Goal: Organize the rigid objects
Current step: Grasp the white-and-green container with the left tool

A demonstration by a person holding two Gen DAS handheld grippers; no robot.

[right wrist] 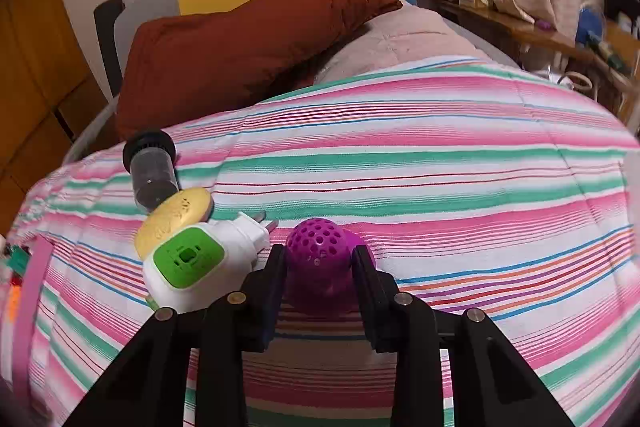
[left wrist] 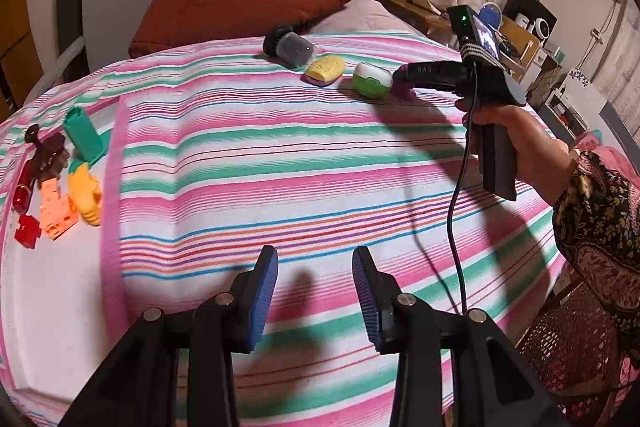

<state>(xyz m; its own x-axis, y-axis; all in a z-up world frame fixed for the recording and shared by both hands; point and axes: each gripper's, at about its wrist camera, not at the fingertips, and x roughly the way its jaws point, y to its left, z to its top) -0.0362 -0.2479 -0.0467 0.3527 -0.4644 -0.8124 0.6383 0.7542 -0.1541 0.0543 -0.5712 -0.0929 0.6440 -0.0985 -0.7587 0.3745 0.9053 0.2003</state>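
A purple perforated plastic ball (right wrist: 318, 251) is clamped in the right gripper (right wrist: 319, 267) near the striped bed's (right wrist: 440, 163) far edge; the left gripper (left wrist: 315, 291) is held wide, empty.

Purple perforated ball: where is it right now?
In the right wrist view the purple perforated ball sits between the right gripper fingers on the striped bedspread, just right of the green-and-white plug-in device.
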